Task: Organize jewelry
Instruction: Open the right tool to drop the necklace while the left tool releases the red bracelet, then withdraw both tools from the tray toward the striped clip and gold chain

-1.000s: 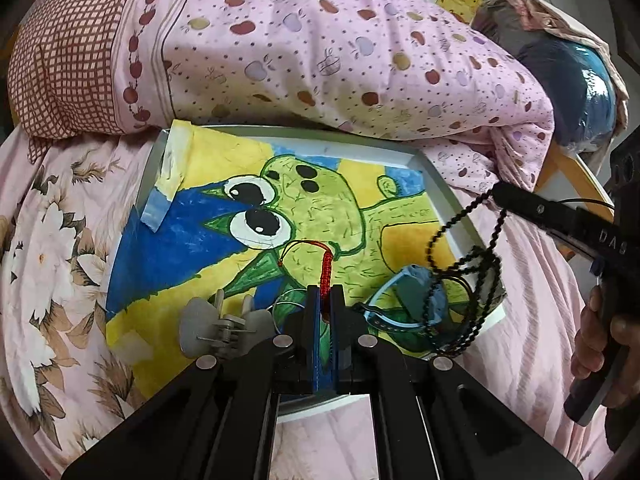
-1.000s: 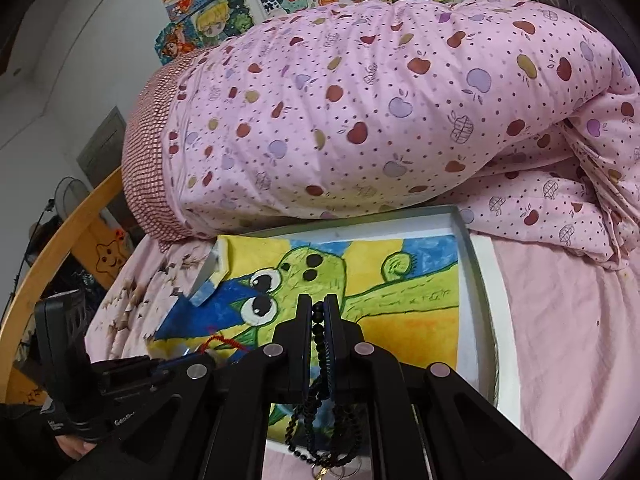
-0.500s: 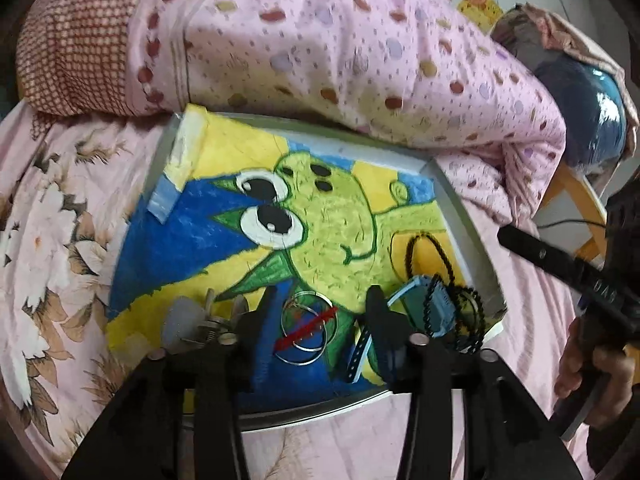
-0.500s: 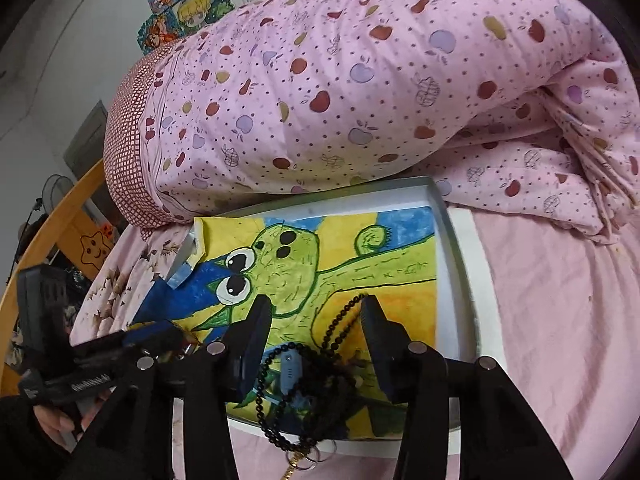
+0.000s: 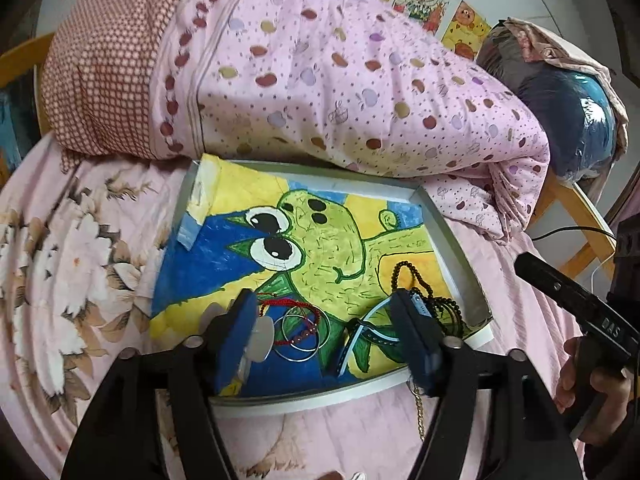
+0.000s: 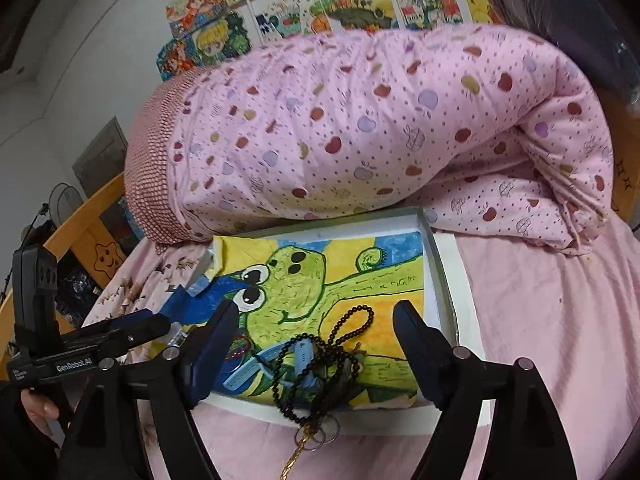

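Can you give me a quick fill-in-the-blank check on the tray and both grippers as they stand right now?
1. The black bead necklace lies on the ____ frog drawing in the tray.
2. Both the left gripper and the right gripper are ____.
3. The red cord bracelet lies across the silver ____.
4. A ____ chain hangs over the tray's near edge onto the pink sheet.

Missing words: green; open; rings; gold

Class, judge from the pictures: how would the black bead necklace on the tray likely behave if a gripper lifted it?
The black bead necklace lies in loose, tangled loops, so it would probably hang floppy. It overlaps the blue watch strap, so it may drag that along. Round beads look slippery to pinch.
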`<action>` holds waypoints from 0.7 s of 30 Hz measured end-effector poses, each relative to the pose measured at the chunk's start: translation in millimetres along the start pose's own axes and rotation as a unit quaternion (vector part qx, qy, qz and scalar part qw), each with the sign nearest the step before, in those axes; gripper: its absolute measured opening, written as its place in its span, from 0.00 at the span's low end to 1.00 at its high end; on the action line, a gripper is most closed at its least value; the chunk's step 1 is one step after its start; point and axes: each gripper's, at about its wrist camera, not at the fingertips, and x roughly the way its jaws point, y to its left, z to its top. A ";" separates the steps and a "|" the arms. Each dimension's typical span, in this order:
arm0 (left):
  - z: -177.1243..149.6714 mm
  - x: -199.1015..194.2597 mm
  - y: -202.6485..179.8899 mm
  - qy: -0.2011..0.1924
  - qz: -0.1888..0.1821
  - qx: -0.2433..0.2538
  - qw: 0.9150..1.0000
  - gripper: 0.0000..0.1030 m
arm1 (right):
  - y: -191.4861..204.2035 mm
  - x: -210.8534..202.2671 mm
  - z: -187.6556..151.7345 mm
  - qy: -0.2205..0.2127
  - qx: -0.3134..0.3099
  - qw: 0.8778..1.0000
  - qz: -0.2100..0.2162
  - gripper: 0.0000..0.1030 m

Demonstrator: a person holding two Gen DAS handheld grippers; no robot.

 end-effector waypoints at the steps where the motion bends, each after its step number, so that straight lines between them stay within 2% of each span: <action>1: -1.7 -5.6 -0.7 -0.006 0.003 -0.002 1.000 0.78 | 2.6 -4.2 -2.0 -0.005 -0.003 1.000 0.000 0.78; 3: -5.5 -16.3 -1.3 -0.020 0.005 -0.008 1.000 0.82 | 9.1 -16.2 -7.3 -0.017 -0.012 1.000 -0.001 0.83; 12: -23.7 -63.5 2.7 -0.050 0.041 -0.005 0.998 0.85 | 35.8 -67.3 -38.2 -0.071 -0.050 0.996 -0.010 0.96; 21: -58.9 -100.8 14.9 -0.039 0.047 0.027 0.998 0.85 | 52.3 -86.0 -86.4 -0.050 -0.072 0.996 -0.005 0.96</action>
